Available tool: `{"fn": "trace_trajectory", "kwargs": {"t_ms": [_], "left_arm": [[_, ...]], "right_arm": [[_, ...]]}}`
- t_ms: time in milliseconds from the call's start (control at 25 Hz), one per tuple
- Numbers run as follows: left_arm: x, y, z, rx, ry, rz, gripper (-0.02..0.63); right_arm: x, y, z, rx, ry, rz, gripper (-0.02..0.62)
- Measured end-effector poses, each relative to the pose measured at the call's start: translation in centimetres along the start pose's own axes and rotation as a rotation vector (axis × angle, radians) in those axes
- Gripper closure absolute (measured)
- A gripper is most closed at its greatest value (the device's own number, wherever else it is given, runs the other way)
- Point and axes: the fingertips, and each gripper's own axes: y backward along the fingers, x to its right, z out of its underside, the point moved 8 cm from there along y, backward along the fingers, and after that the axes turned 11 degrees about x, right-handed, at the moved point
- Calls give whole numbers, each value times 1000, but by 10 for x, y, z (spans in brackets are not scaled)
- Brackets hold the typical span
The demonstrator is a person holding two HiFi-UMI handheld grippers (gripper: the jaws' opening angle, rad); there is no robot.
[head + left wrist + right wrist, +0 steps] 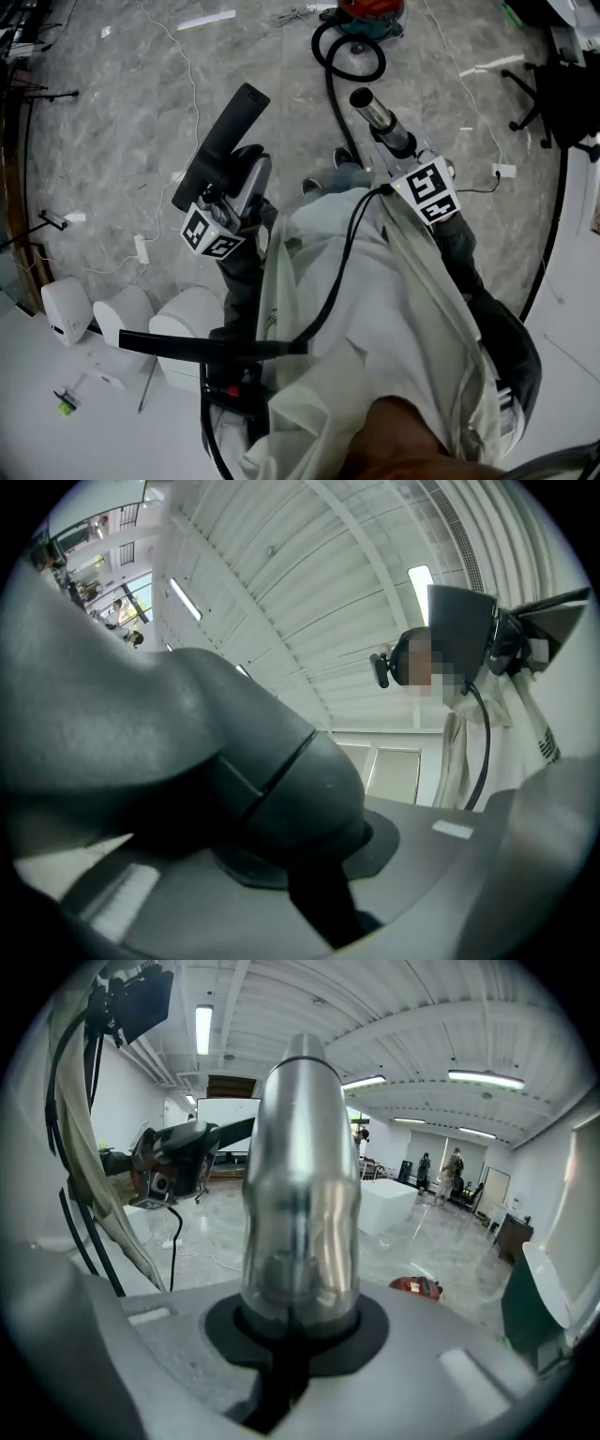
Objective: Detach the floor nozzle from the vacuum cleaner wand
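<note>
Underfoot, one grey marble floor (103,122), strewn with thin white cables (178,56). At twelve o'clock in the head view, one red vacuum body (370,7), parked well away, probably to leave slack in the single black hose (330,89) looping down from it toward the person. Near eight o'clock, three white rounded units (122,314), side by side and no part of the job.

At eleven o'clock, one black floor nozzle (223,131), lifted off the floor and pinched at its neck by the left tongs (239,164). In the left gripper view, the dark swivel neck of that nozzle (187,761) clamped tight between both jaws of the left tongs (300,855).

At one o'clock, one bright metal wand (382,120), open end bare and pointing away. Gripped round the tube by the right tongs (401,142). In the right gripper view, the steel wand (300,1194) seated firmly in the right tongs (291,1335).

Nozzle and wand well apart and not joined, so separation judged done. One part per hand, likely to keep the freed pieces from knocking together. Two tongs in all, neither spread.
</note>
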Motion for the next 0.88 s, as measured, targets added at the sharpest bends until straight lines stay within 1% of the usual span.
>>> {"fn": "trace_trajectory", "kwargs": {"t_ms": [120,240,520,880], "left_arm": [[5,0,16,-34,30,-4,531],[9,2,20,-45,35,-10,531],[8,-7,18,16,65,-8,531],[2,-13,21,5,73,-10,531]], "right_arm": [[-1,2,-3,14,5,13,554],[-5,4,2,6,7,16,554],[-8,17,15,-16,0,18,554],[-11,4,10,-23,22,26,554]]}}
